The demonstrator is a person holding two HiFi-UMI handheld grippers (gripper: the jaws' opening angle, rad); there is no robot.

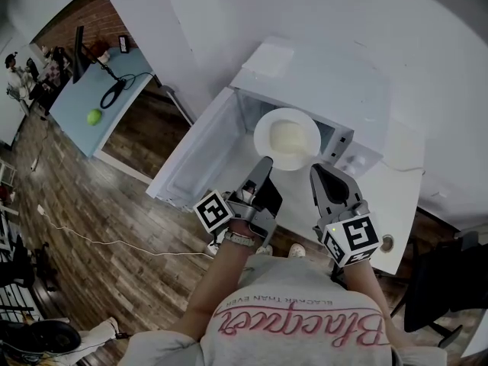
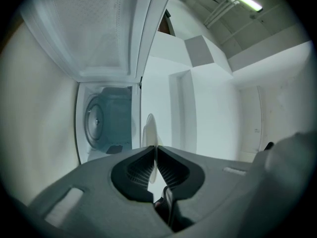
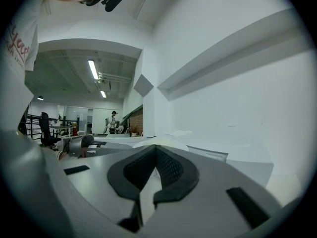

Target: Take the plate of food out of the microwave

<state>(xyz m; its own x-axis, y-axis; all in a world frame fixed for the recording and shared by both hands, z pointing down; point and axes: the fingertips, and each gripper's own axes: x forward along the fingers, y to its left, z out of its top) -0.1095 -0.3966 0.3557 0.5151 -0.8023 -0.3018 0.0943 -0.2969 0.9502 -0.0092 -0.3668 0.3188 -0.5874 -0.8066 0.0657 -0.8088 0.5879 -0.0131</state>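
Short-sleeved grey T-shirt [image 1: 299,311] with pink script lettering.

Food [image 1: 290,137] on plate [image 1: 261,130]: pale, kind indistinguishable. Plate's near rim partly covered by left gripper [image 1: 264,163]. In right gripper view, jaws mask most of the plate; its contact with right gripper [image 3: 156,149] cannot be told. Distant person [image 3: 113,120] too small to resolve.

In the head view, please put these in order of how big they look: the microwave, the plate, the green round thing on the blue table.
1. Microwave
2. Plate
3. Green thing; it lies much farther from the camera, so its real size stays unsure.
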